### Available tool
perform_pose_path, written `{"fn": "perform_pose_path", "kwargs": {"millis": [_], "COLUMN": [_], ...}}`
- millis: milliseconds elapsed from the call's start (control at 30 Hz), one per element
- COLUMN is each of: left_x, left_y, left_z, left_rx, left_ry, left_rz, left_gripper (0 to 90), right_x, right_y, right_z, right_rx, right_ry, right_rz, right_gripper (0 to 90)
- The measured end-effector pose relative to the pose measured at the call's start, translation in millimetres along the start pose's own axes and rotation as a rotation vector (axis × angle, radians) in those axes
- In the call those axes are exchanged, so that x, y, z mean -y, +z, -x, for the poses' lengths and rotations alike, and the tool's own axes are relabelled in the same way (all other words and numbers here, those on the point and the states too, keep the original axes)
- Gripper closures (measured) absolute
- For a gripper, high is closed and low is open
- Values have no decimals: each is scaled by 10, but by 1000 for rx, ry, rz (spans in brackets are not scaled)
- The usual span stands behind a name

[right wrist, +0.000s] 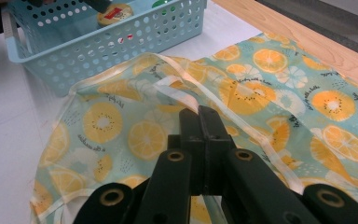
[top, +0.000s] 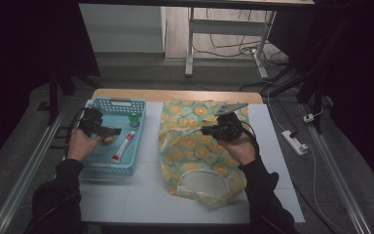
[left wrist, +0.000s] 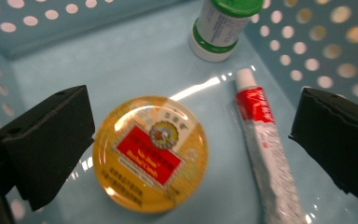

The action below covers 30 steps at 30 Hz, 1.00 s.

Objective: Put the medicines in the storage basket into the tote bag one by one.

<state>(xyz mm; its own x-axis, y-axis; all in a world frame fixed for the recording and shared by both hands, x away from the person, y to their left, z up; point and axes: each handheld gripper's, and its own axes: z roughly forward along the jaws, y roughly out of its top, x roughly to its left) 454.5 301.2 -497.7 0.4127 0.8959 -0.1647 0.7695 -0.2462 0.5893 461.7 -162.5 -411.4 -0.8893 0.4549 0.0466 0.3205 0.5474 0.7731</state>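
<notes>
Left gripper (left wrist: 191, 135) spread wide over the tin (left wrist: 150, 154) in the basket (top: 108, 105); tube (left wrist: 265, 154) cut off below. Right gripper (right wrist: 201, 123) pressed together on the bag (right wrist: 270, 93); whether cloth is pinched is hidden.

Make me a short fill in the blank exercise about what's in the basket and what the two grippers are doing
The left gripper hovers with jaws ____ over the yellow tin.
The tin lies inside the blue ____.
The right gripper is shut over the ____-printed bag.
The small bottle has a ____ cap.

Missing words: open; basket; citrus; green
</notes>
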Motion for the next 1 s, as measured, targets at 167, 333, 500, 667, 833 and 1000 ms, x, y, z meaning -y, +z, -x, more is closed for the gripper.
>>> {"fn": "perform_pose_path", "kwargs": {"millis": [167,333,500,667,833,1000], "left_x": [-35,-67,-88,-95,-82,-69], "left_y": [138,218,255,327,346,337], "left_z": [-48,-62,-86,-61,-38,-12], "left_rx": [-10,-24,-26,-30,-52,-87], "left_ry": [9,36,40,24,9,-7], "left_rz": [-31,-82,-112,-196,-232,-249], "left_gripper": [0,0,0,0,11,56], "right_x": [0,4,7,7,2,0], "right_y": [-4,6,26,27,15,7], "right_z": [6,9,5,5,1,-1], "right_rx": [-1,-4,-7,-9,-9,-9], "right_ry": [2,1,0,-2,-2,-4], "right_rz": [1,-3,-10,-9,-6,-3], "right_gripper": [900,900,900,900,900,900]}}
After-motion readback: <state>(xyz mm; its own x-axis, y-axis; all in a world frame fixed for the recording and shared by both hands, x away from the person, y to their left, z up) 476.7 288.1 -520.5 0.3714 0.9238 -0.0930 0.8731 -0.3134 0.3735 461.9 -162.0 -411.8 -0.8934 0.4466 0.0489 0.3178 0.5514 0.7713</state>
